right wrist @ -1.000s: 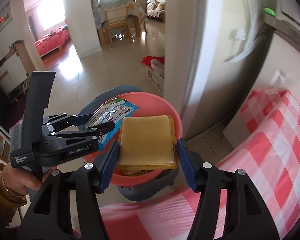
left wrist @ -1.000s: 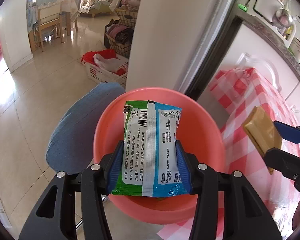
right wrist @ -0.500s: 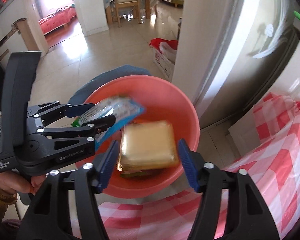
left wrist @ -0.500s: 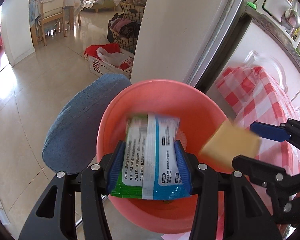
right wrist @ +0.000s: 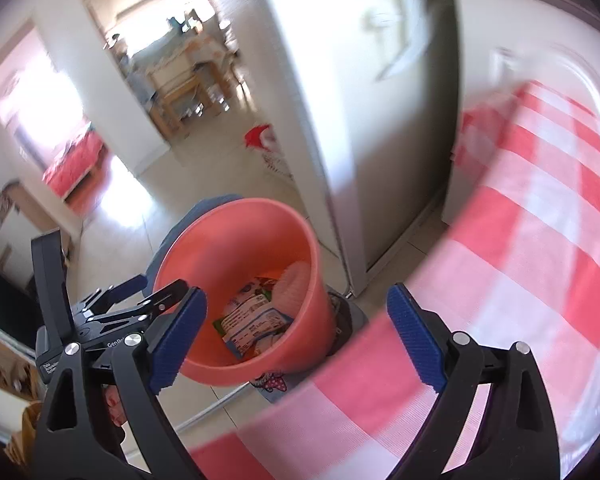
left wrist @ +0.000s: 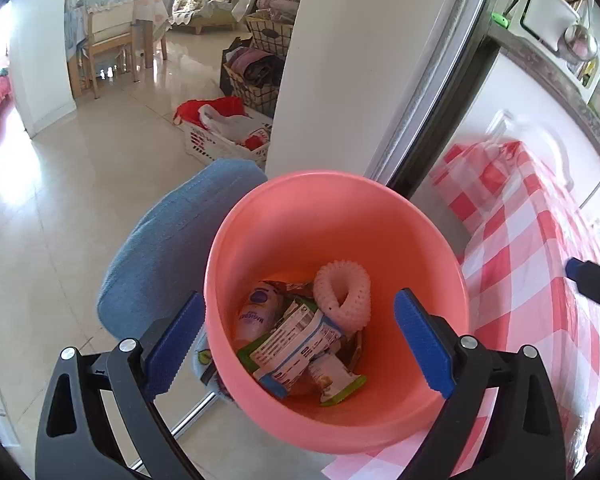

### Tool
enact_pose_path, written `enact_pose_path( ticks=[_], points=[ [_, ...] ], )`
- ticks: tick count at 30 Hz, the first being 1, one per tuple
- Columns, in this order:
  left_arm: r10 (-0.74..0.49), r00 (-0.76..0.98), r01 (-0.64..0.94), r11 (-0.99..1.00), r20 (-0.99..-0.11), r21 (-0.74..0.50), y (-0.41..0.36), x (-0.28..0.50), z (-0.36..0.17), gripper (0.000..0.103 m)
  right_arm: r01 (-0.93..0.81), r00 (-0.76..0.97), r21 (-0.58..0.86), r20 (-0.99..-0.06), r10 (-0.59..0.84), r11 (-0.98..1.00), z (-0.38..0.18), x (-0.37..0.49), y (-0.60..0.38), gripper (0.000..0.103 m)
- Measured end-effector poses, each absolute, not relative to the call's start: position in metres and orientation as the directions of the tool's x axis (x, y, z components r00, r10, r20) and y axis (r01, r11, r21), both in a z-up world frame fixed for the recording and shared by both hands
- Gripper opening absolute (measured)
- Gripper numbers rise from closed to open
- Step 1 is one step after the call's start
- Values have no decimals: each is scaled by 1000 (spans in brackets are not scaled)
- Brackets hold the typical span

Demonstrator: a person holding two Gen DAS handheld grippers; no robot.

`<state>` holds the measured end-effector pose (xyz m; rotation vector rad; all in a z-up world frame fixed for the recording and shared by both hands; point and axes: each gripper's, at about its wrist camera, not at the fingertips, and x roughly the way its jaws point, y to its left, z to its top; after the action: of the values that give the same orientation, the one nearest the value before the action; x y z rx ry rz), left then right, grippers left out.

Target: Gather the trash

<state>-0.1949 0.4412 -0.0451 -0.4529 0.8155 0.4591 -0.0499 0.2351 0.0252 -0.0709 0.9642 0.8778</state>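
A pink bucket [left wrist: 340, 200] stands on a blue-cushioned seat [left wrist: 172, 248], right below my left gripper [left wrist: 300, 344]. Its jaws are opening, wide apart, and nothing is pressed between them. The green and blue wipes packet [left wrist: 296, 344] lies loose in the bucket on other wrappers, beside a white ribbed ring [left wrist: 344, 296] and a pink pouch [left wrist: 256, 316]. My right gripper [right wrist: 298, 340] hangs over the edge of the red-checked tablecloth [right wrist: 520, 240]. Its jaws are opening and hold nothing. From that side the bucket [right wrist: 228, 240] and the packet [right wrist: 252, 320] show to the left. The tan flat pack is not clearly visible.
A white pillar and a fridge door [left wrist: 340, 60] rise close behind the bucket. A white laundry basket [left wrist: 228, 132] with red cloth sits on the tiled floor beyond. The left gripper [right wrist: 156, 286] shows in the right wrist view, with a person's hand [right wrist: 116, 404] below it.
Both grippers have opened. The wipes packet has dropped from the left one into the bucket, and the tan flat pack has left the right one. The right gripper has swung away to the right over the tablecloth.
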Motion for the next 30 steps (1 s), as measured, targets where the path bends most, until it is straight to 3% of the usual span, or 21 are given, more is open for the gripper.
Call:
enact_pose_path(
  ticks=[14,30],
  points=[
    [222,705,-425,892,-673,-152,358,-173,34,95,-484,551,221,-675,491,847,57,-50,91,95],
    [-19,856,-70,986,-516,-151,186,-142,130,97,-100,865,98,-483,135,990,135,-111,-114,98]
  ],
)
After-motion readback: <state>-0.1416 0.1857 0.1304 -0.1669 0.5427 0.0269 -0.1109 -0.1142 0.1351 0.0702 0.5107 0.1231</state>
